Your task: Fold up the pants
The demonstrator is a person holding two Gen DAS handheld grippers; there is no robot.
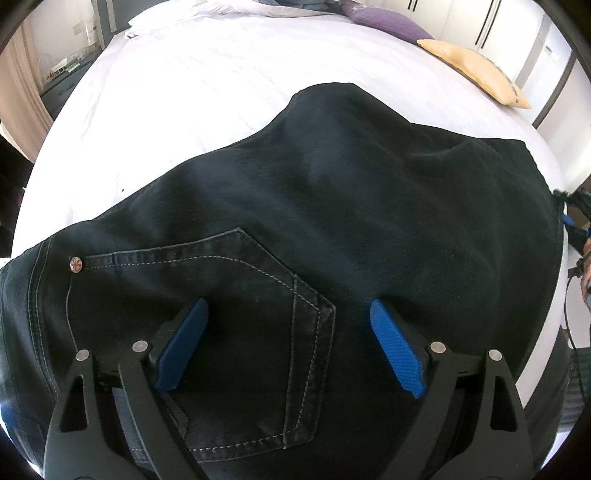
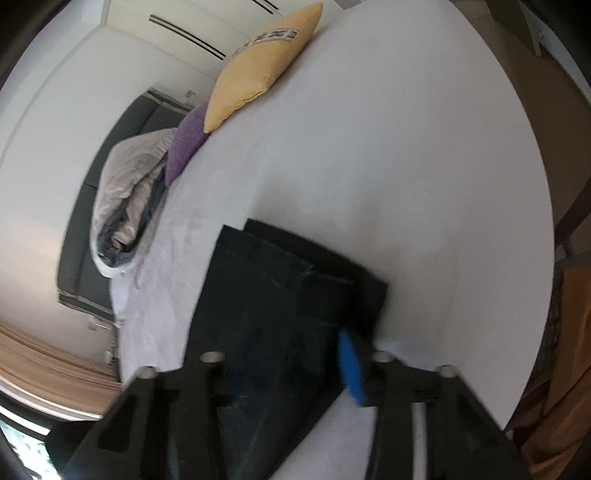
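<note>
I see the black pants (image 1: 332, 192) lying folded on the white bed (image 1: 207, 92), back pocket (image 1: 236, 306) facing up.

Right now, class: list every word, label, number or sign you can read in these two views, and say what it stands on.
No readable text in either view.
Rivet on the black jeans: a red pattern, no letters.
Yellow cushion: a patterned band, too blurred to read.

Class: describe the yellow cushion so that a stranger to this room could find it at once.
Start at the white bed. Along its far edge, by the wardrobe doors, lie two cushions. The yellow cushion is the flat mustard one; its neighbour, the purple cushion, lies nearer the rumpled bedding.
</note>
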